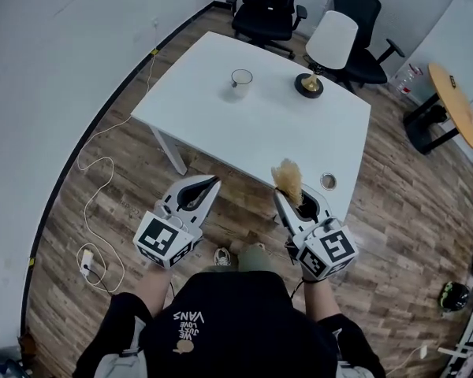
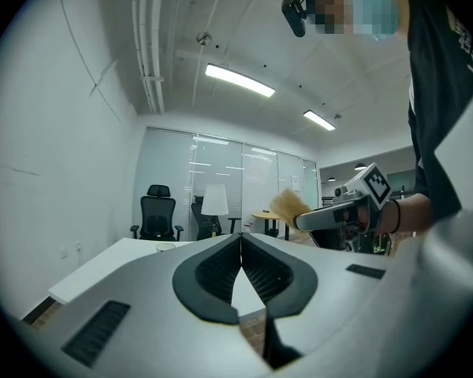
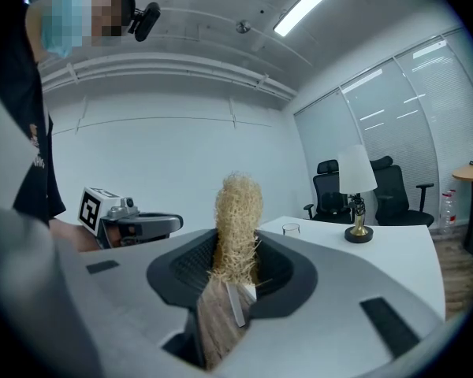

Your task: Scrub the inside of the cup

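A wood floor carries a white surface, with chairs at its far end. Both tools hang short of its near edge. The left tool is closed on nothing. The right tool is clamped on a brush, bristles up and forward. A lamp stands far right. Left of it sits the cup, well apart from both tools.

This looks like the approach. The cup seems to be clear glass, so open the left tool and hold its wall gently first. Then lower the bristles straight into the mouth and twist them against wall and base.
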The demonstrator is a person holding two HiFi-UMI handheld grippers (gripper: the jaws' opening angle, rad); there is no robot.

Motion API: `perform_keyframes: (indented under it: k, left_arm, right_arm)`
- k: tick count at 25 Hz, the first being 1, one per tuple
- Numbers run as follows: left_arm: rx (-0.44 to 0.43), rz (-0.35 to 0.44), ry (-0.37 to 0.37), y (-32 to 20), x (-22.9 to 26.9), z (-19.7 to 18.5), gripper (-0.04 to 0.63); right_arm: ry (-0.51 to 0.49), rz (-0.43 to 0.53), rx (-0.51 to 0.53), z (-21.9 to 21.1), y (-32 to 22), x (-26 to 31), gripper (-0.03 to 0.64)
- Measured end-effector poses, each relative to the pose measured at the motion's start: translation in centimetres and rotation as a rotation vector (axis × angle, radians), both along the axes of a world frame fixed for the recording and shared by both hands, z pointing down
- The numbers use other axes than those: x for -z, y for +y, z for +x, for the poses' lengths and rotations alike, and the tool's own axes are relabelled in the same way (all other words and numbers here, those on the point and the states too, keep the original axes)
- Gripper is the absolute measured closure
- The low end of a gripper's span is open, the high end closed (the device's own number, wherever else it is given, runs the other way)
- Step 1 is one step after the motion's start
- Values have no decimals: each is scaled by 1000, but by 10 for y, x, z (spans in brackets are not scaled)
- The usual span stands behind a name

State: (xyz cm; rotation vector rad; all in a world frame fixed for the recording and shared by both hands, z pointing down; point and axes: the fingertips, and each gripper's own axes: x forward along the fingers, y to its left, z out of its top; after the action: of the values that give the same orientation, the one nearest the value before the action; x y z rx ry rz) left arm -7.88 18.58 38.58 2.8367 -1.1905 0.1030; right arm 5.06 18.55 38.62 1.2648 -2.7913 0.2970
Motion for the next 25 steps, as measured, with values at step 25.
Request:
perform_keyframes:
  k: [25]
  left_arm:
    - [145,-7,1,-189,-8,37,584]
  right_arm:
    - [-13,0,153,34,-192,-9,502]
